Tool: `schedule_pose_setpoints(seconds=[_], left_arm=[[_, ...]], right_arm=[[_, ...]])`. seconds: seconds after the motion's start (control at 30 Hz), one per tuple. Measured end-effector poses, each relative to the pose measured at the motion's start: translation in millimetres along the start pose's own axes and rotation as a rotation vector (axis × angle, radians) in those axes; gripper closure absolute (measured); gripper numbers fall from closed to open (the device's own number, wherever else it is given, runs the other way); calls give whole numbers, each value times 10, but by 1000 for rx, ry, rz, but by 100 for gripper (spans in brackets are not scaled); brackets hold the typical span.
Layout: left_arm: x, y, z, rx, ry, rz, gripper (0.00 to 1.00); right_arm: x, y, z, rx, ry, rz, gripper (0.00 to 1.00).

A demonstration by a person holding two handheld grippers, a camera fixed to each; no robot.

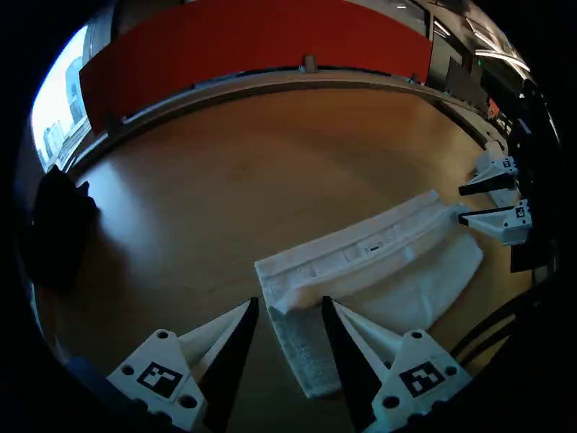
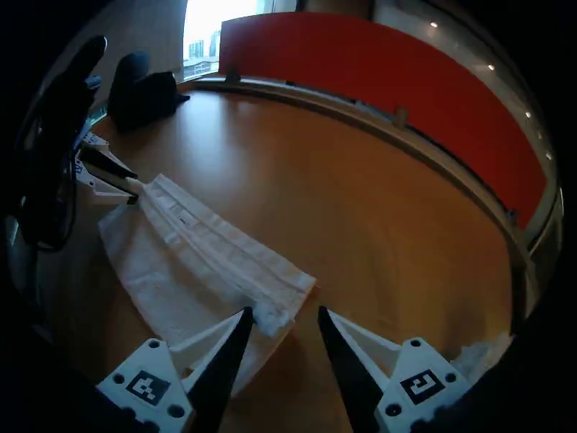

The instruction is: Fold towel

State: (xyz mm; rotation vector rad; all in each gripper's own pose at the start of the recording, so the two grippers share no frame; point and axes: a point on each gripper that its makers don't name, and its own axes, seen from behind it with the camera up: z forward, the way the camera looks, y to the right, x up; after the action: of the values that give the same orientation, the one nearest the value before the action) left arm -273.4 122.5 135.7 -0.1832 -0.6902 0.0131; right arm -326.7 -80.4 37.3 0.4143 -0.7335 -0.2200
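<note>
The white terry towel [image 1: 382, 270] lies on the smooth wooden table [image 1: 238, 173], its nubby cloth doubled lengthwise into a long band, with a ribbed, stitched border on top. The left gripper [image 1: 288, 302] sits low at one short end and the right gripper [image 2: 284, 310] at the other. Each pair of tapered fingers stands apart, astride a corner without pinching it. A red panel [image 1: 252, 36] backs the table.

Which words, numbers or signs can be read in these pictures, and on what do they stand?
Towel tag: print too small to read.
Square markers on the left hand-held gripper and right hand-held gripper: black-and-white patterns, no letters or numbers.
Nothing else readable.
</note>
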Motion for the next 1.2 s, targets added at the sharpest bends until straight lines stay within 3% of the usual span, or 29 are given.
schedule_pose_setpoints(seconds=[0.07, 0.2, 0.27, 0.67, 1.2], left_arm=[[25, -21, 3, 5, 2, -3, 33], [49, -57, 3, 10, 0, -18, 11], [54, -71, 2, 10, -1, -29, 7], [61, -100, -78, 9, 3, -44, 6], [-236, 16, -340, 4, -12, -63, 6]], right_arm=[[31, 43, 0, -11, 4, 2, 29], [78, 133, -9, -39, 9, 1, 23], [95, 159, -18, -46, 13, -2, 23], [113, 182, -117, -61, 26, -1, 19], [-78, -184, -437, -23, 38, 77, 19]])
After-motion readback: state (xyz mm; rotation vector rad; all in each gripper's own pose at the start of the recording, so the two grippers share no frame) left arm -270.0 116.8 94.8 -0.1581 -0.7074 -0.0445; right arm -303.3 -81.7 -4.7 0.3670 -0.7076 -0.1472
